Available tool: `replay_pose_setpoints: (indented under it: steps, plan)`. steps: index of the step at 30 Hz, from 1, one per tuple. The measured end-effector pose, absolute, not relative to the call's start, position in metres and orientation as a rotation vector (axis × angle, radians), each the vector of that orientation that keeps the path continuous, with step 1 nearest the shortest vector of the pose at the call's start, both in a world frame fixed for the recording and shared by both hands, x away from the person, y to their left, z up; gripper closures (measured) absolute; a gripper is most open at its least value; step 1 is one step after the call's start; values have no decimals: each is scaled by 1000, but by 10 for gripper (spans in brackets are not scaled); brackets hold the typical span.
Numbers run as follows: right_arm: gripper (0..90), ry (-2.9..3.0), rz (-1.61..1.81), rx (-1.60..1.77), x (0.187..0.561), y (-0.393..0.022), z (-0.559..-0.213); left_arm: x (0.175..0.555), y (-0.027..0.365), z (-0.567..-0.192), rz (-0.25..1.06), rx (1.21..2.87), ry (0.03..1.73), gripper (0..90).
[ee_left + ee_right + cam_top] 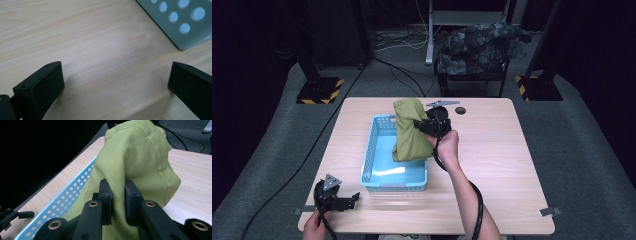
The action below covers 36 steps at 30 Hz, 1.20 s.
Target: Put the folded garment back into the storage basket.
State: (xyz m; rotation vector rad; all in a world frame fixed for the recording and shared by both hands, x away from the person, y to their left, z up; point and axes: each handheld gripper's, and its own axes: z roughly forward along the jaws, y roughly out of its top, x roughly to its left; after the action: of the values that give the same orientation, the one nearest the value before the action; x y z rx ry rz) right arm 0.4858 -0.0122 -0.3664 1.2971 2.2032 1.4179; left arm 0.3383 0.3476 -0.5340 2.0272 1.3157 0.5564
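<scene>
We list: olive-green cloth with stitched seams; light blue basket, walls dotted with round holes; pale woodgrain worktop; black grippers, right gripper, left gripper.

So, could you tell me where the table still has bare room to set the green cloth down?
The widest free patch is the right part of the table, between the blue basket and the right edge. A narrower strip lies left of the basket. The near left corner is taken by the left hand-held gripper; the green cloth, held by the right hand-held gripper, crowds the basket's far right.
</scene>
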Motion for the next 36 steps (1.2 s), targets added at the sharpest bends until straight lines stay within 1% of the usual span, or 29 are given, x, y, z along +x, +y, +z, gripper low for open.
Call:
replay_pose_setpoints:
  steps: [36]
  plan:
    - [786, 2209, 1423, 1428, 492, 12, -394, 338, 347, -534, 555, 2027, 1317, 0]
